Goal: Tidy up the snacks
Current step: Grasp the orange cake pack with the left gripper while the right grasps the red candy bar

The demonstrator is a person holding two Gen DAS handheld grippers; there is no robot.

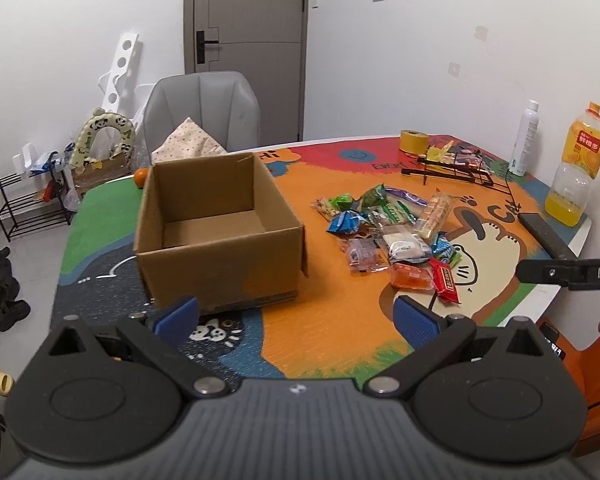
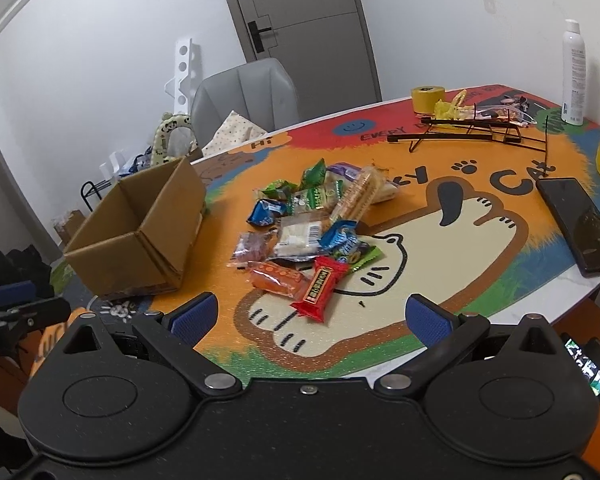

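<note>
colourful cat-print table mat [image 1: 332, 332] under everything. cardboard box [image 1: 216, 228] sits open-topped and bare inside, left of the snack pile [image 1: 392, 236]; box and pile apart, not touching. red bar [image 2: 320, 286] lies at the near edge of the pile, touching an orange packet [image 2: 276, 280]. left gripper [image 1: 296, 312] jaws spread wide, holding nothing, near the box's front. right gripper [image 2: 310, 314] jaws also wide apart, nothing held, just short of the red bar. phone [image 2: 580, 224] lies at the right table edge.

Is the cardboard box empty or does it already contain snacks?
Empty: the left wrist view shows the cardboard box with a bare floor; the snacks lie beside it.
</note>
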